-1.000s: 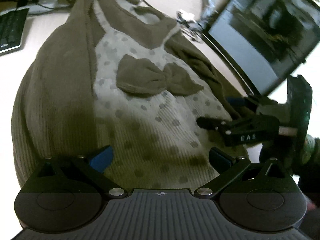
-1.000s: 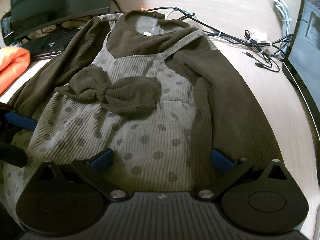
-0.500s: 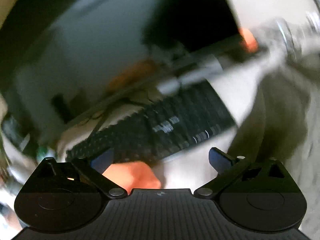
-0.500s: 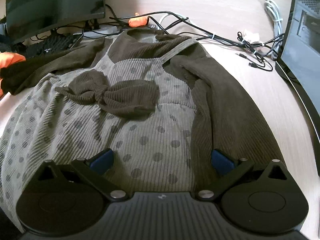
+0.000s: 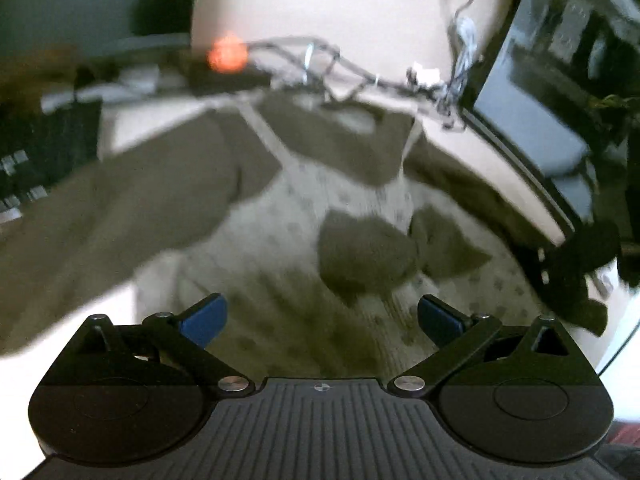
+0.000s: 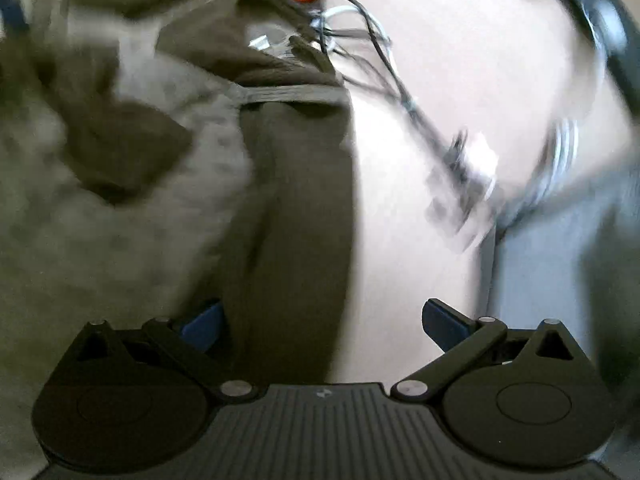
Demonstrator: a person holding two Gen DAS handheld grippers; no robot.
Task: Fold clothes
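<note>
half a second ago the left wrist view faced a black keyboard and a dark monitor; now it has swung back over the garment, while the right wrist view has slid from the centre of the garment toward its right sleeve and the bare desk. both views are blurred

nearest in the left view, the left gripper (image 5: 320, 316) has its blue-tipped fingers spread wide, holding nothing, above the lower front of the brown and grey ribbed corduroy dress with polka dots (image 5: 280, 216). the dress lies flat, face up, on the pale wooden desk (image 5: 320, 8). just beyond the fingers sits its dark brown fabric bow (image 5: 384, 252), then the brown yoke and neckline. one long brown sleeve (image 5: 132, 200) reaches out to the left, toward a black keyboard (image 5: 36, 164). farther back lie tangled black and white cables (image 5: 360, 76), with a dark monitor screen (image 5: 552, 92) at right

in the right view, the right gripper (image 6: 322, 322) is likewise spread apart and empty, above the dress's other brown sleeve (image 6: 296, 216), which lies straight along the body. to the right is bare desk, then cables
</note>
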